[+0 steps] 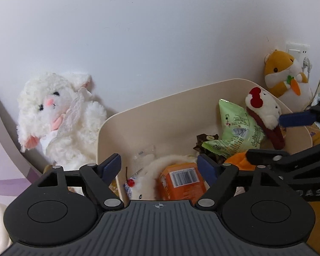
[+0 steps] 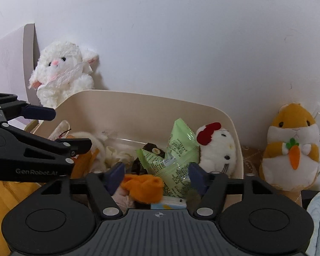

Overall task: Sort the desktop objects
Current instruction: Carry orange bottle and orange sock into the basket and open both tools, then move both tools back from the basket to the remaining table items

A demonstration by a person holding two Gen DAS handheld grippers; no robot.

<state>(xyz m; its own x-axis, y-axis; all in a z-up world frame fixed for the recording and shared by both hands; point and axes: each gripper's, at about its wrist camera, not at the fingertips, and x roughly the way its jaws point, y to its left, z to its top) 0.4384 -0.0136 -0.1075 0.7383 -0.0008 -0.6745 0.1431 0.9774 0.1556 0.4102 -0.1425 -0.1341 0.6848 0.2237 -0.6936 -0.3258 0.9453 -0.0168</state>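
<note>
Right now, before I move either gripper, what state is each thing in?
left gripper: open, empty, over the bin
right gripper: open, empty, over the bin
beige bin: upright, crowded with items
green snack packet: sealed, propped up in the bin
chicken plush: upright against the bin wall
orange box: lying in the bin, barcode up
lamb plush: sitting outside the bin, against the wall
hamster plush: upright outside the bin

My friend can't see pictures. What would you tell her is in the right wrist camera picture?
A cream plastic bin against a white wall holds a green crinkly snack packet, a white chicken plush with a red comb and an orange cloth. The open right gripper hovers over it, the left gripper beside it. A white fluffy lamb plush and an orange hamster plush hugging a carrot sit outside.
</note>
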